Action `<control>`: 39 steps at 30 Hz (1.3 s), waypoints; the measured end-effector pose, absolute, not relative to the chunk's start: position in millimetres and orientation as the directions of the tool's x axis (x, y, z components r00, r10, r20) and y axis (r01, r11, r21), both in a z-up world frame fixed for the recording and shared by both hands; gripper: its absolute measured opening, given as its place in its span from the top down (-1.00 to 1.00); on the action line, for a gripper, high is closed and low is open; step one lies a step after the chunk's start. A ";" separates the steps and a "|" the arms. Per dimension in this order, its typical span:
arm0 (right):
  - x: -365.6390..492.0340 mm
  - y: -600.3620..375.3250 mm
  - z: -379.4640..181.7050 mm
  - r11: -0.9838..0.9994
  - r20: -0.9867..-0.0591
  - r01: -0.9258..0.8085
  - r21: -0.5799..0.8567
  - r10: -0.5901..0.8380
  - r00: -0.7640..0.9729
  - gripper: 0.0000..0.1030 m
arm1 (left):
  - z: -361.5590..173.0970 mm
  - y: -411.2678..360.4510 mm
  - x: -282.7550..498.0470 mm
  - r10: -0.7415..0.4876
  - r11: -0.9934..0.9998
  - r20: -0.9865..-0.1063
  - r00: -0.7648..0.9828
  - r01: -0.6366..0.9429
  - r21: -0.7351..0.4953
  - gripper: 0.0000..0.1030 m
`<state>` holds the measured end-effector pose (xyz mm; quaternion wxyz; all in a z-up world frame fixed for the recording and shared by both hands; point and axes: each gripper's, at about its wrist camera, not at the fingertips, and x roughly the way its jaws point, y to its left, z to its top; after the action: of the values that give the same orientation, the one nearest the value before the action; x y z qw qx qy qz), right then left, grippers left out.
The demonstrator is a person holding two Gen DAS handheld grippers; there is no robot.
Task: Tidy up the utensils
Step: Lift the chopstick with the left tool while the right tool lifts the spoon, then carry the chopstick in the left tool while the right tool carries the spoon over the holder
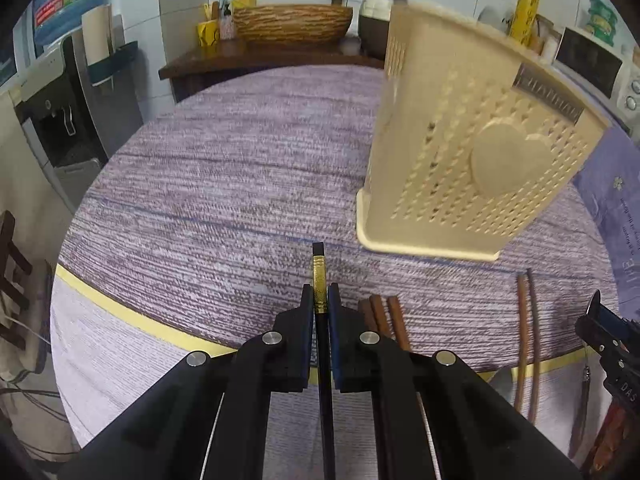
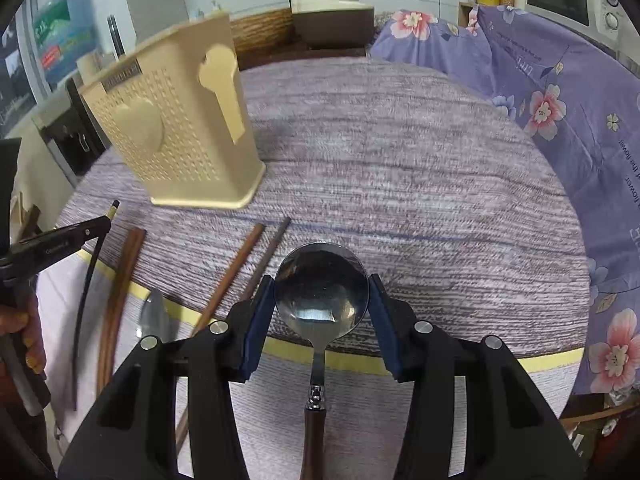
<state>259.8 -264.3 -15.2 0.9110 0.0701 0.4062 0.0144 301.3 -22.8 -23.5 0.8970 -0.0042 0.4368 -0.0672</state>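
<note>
Early stage. Left tool (image 1: 320,300) grips a black gold-banded chopstick (image 1: 319,276); right tool (image 2: 322,300) clamps a steel wooden-handled spoon (image 2: 321,292). Brown chopsticks (image 2: 236,268) remain on the tabletop (image 2: 400,184) near the cream perforated holder (image 2: 180,136).

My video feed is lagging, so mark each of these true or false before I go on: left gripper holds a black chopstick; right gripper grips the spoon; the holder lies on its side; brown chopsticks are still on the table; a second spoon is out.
1. The left gripper is shut on a black chopstick with a gold band. True.
2. The right gripper grips the spoon by its wooden handle. False: it is shut on the spoon's bowl.
3. The beige utensil holder lies on its side. False: it stands upright on the table.
4. Brown chopsticks lie on the table. True.
5. A second spoon lies near the table's edge. True.
</note>
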 end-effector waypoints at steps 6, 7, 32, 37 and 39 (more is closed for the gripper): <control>235.4 -272.6 36.4 0.983 -0.643 -0.016 0.184 0.132 0.754 0.08 | 32.3 -10.6 279.0 -0.185 0.982 -0.682 0.708 0.151 -0.110 0.84; 232.1 -274.4 43.7 0.982 -0.629 -0.020 0.186 0.134 0.766 0.08 | 44.6 -7.5 274.5 -0.193 0.981 -0.657 0.728 0.156 -0.115 0.84; 221.7 -267.4 77.0 0.986 -0.560 -0.057 0.159 0.138 0.817 0.08 | 103.5 16.8 251.8 -0.234 0.971 -0.503 0.832 0.176 -0.162 0.84; 228.3 -259.1 104.2 0.987 -0.521 -0.090 0.130 0.145 0.841 0.09 | 132.0 23.3 254.0 -0.261 0.963 -0.466 0.845 0.194 -0.187 0.84; 233.7 -253.3 125.7 0.986 -0.495 -0.118 0.120 0.162 0.854 0.09 | 158.3 25.4 254.4 -0.271 0.960 -0.425 0.864 0.208 -0.189 0.84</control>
<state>233.7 -253.3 125.7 0.9618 0.0424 0.2604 0.0730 254.4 25.4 158.3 0.9629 -0.0683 0.2293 -0.1244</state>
